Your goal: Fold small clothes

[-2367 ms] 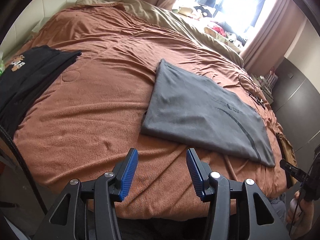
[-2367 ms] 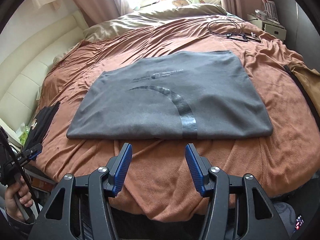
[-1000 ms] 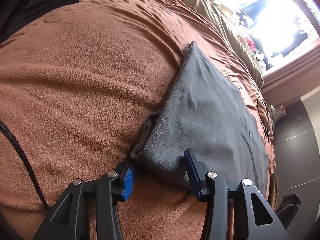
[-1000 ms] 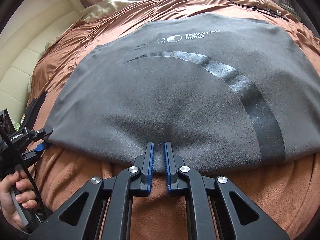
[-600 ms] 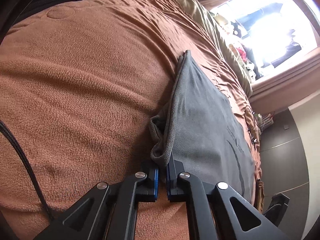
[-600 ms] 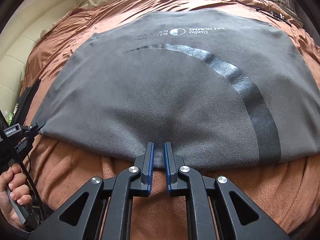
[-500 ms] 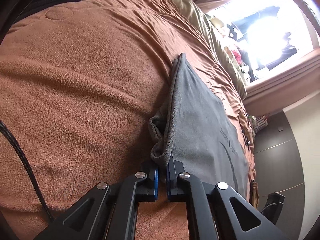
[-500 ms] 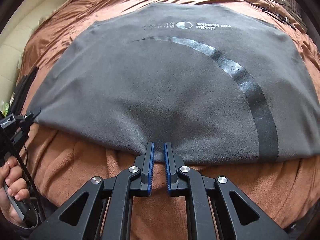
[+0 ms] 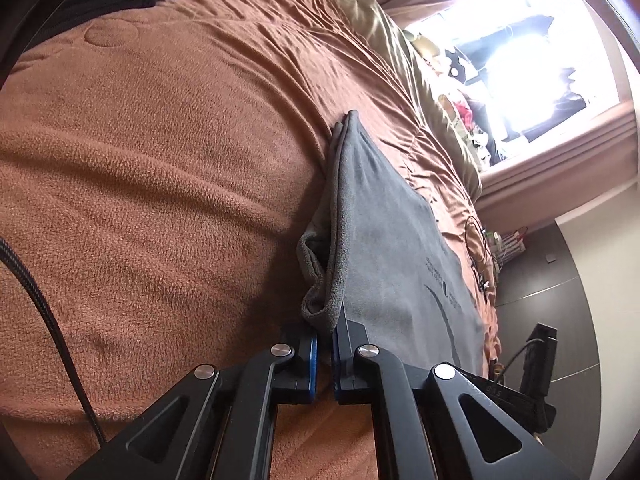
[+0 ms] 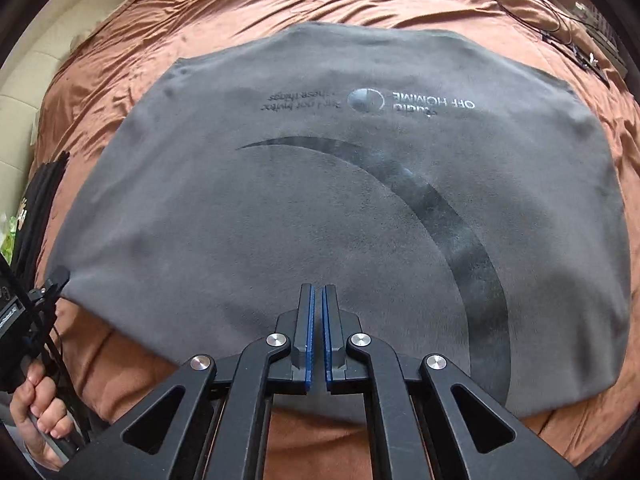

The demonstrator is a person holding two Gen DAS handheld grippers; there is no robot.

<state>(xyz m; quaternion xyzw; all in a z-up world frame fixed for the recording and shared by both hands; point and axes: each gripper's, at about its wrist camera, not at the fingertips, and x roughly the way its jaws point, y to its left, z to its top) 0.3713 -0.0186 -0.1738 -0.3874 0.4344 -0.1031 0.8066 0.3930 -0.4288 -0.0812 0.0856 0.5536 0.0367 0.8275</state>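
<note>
The grey shirt (image 10: 320, 208) lies flat on the brown blanket (image 9: 160, 160). It looks soft, light and floppy, so hold it by corners. The left gripper (image 9: 325, 336) is clamped on its near corner; the right gripper (image 10: 318, 320) is pressed together over its near edge, with no cloth visible between the pads.

Brown blanket (image 9: 160, 168) covers bed; black cable (image 10: 532, 4) (coiled) near far edge.

I read this as a home bedroom. A wide bed (image 9: 160, 160) under a rust-brown fleece blanket (image 10: 360, 0), an olive sheet (image 9: 384, 40) along its far side, a cream padded headboard (image 10: 24, 76). Pink curtains (image 9: 560, 168) frame a bright window (image 9: 520, 68); its sill holds soft toys and clutter.
</note>
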